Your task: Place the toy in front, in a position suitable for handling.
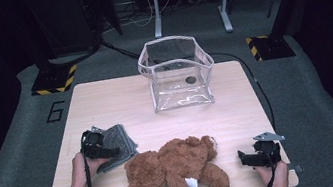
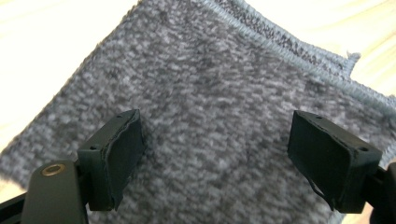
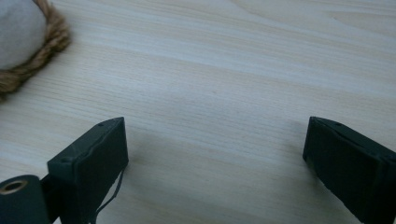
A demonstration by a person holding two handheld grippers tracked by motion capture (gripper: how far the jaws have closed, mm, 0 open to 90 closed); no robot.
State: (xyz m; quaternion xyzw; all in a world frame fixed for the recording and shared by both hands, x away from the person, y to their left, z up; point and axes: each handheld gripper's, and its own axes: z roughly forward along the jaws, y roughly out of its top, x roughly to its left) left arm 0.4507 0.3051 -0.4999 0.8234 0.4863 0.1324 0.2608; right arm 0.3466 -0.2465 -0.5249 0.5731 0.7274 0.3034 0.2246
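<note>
A folded grey knitted cloth [image 1: 120, 142] lies on the left of the wooden table [image 1: 105, 103]. My left gripper [image 1: 111, 153] hovers over it, open. In the left gripper view, the cloth [image 2: 210, 84] spreads beneath the gripper [image 2: 217, 135], its pads apart and pressing on nothing. A brown teddy bear [image 1: 178, 166] lies at the table's front middle with a white tag on it. My right gripper [image 1: 241, 157] is to the right of the bear, low over bare wood and open [image 3: 215, 135]. One pale, brown-furred bear paw [image 3: 21, 39] shows at the top left of the right gripper view.
A clear plastic bag with a white rim [image 1: 178, 71] stands open at the back middle of the table. The front table edge lies close under both hands. Black cables trail from both grippers. Floor stands with yellow-black bases [image 1: 53, 81] sit beyond the table.
</note>
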